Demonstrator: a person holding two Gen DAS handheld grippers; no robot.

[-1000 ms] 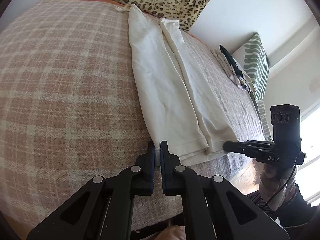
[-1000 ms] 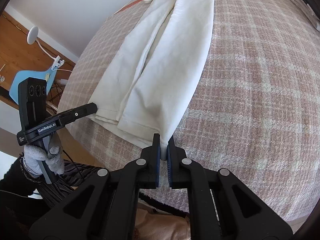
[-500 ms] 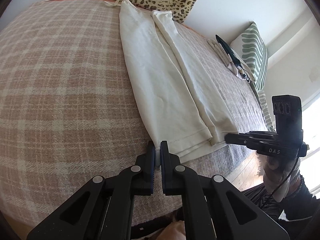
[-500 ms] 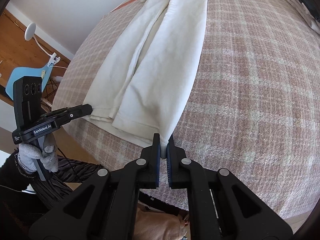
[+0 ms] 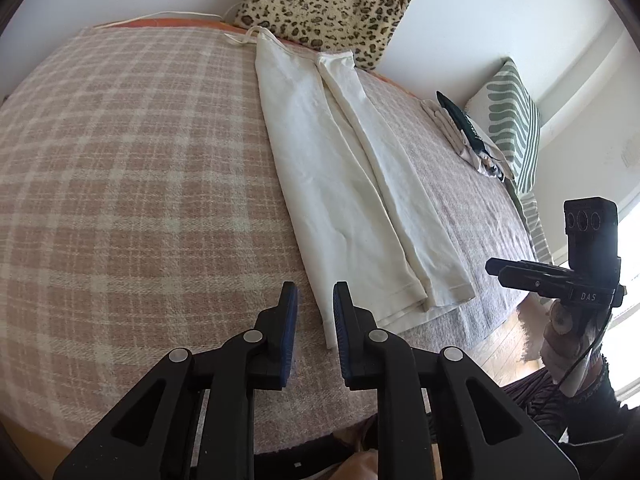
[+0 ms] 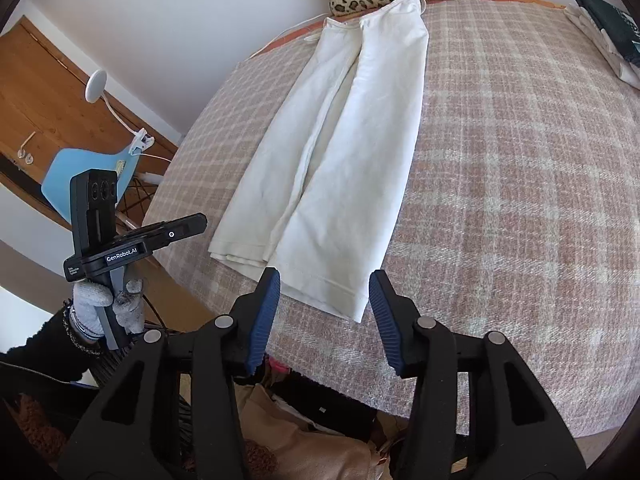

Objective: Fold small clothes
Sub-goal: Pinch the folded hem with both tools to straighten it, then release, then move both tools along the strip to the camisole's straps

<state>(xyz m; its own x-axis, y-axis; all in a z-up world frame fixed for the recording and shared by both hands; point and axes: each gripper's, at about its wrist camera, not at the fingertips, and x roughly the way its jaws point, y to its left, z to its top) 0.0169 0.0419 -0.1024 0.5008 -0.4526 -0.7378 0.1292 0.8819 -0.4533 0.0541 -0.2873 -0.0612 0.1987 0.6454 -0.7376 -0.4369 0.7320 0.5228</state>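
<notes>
Cream cotton trousers (image 5: 344, 184) lie folded lengthwise on the bed (image 5: 120, 184), running from the top centre of the left wrist view down to its lower centre, hems toward us. We see the bed's pink-and-white checked blanket (image 6: 520, 184) beneath them. The left tongs (image 5: 315, 300) have just been opening; their blue-lined jaws stand slightly spread at the bottom of the frame, with the hem corner showing in the gap but not pinched. The right tongs (image 6: 324, 292) have likewise just been opening and stand wide apart, the other hem corner lying free between and beyond them. In the left wrist view the right unit at the right edge bears the letters "DAS"; in the right wrist view the left unit at the left edge reads "GenRobot.AI", gripped by a grey-gloved hand (image 6: 108, 304). A leopard-print cushion (image 5: 332, 4) sits at the top, a green-striped pillow (image 5: 508, 120) at upper right.
</notes>
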